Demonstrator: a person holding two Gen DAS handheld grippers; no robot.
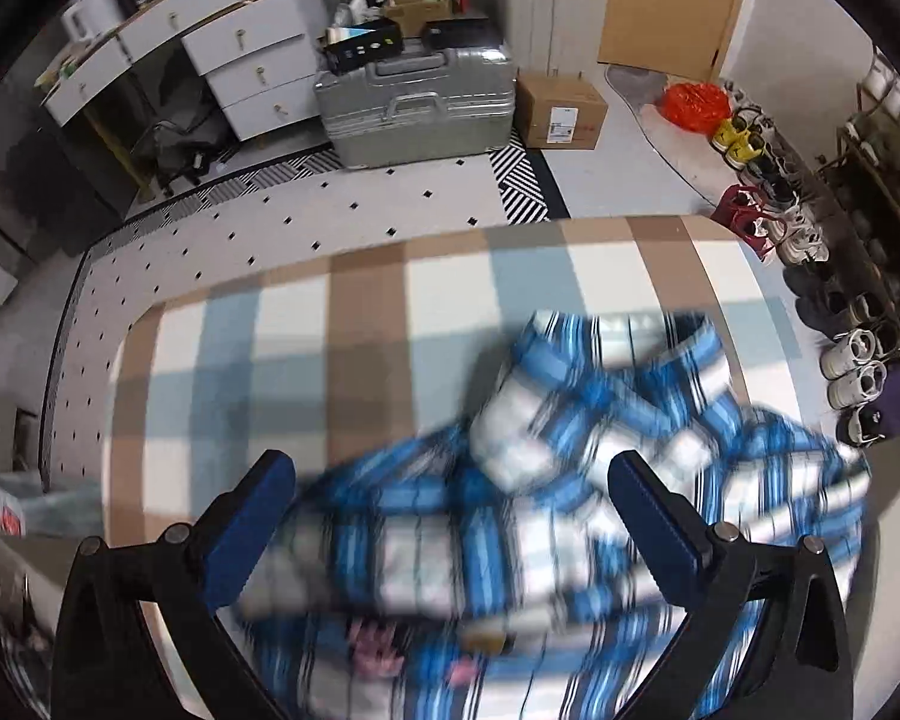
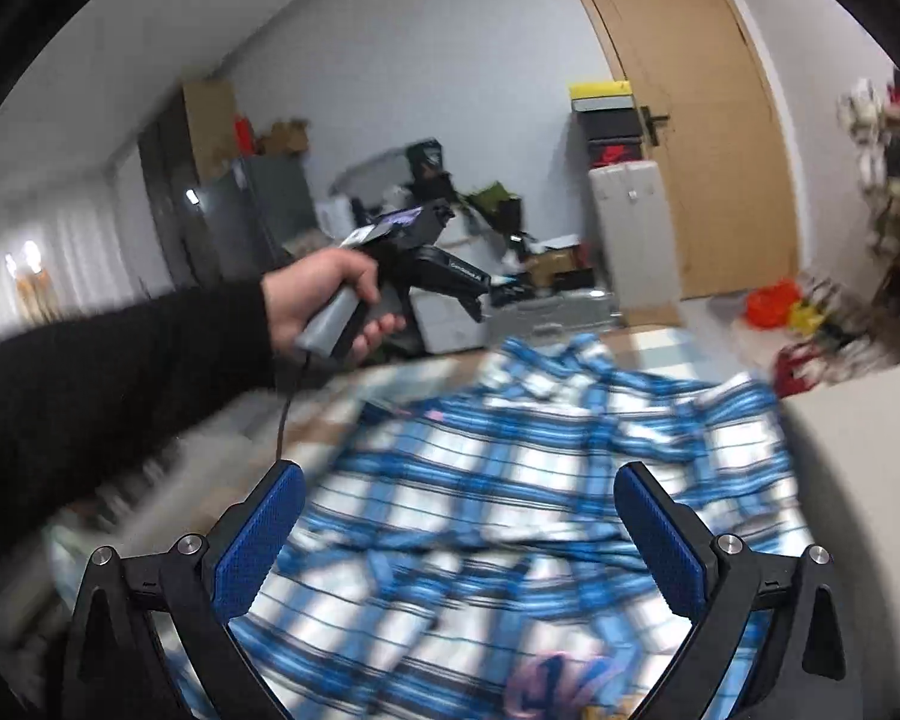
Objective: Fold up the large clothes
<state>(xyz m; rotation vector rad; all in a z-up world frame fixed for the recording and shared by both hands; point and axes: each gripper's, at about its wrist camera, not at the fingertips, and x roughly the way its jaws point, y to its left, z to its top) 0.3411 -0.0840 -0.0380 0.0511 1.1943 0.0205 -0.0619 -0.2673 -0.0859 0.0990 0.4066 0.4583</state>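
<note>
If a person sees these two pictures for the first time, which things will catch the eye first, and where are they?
First comes the blue and white plaid shirt, lying crumpled on the checked table just beyond the open left gripper; the right gripper is open over it too. In the right wrist view, the left hand in a black sleeve holds its gripper raised at centre left. Behind the table, the silver suitcase stands on the floor.

Even indoor light fills both fisheye views, edges curve into black corners, and the blue-and-white plaid cotton shirt is motion-blurred.
</note>
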